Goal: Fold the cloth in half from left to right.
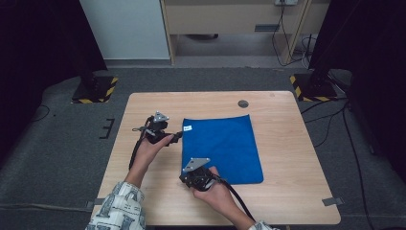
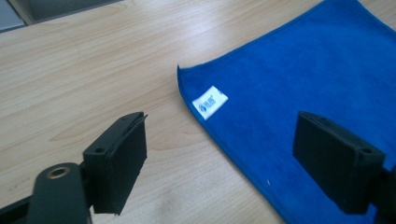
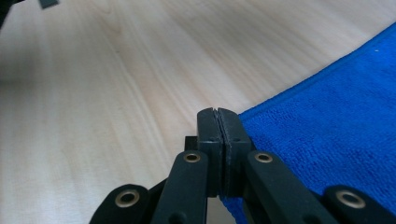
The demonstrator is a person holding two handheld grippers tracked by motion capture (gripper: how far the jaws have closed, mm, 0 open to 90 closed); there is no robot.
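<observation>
A blue cloth point(image 1: 222, 146) lies flat on the wooden table point(image 1: 287, 110). A white label point(image 2: 210, 101) sits by its far left corner. My left gripper point(image 1: 178, 137) is at that corner, open; in the left gripper view point(image 2: 222, 140) one jaw hangs over bare wood and the other over the cloth point(image 2: 303, 70), with the cloth's edge between them and nothing pinched. My right gripper point(image 1: 186, 179) is at the near left corner of the cloth. Its jaws point(image 3: 218, 114) are pressed together right where the cloth point(image 3: 336, 135) ends, with blue fabric running in under them.
A small round grey cap point(image 1: 243, 103) is set in the table beyond the cloth. Bare wood surrounds the cloth on all sides. Off the table, two black stands with yellow-striped bases point(image 1: 95, 88) point(image 1: 311, 86) flank the far corners.
</observation>
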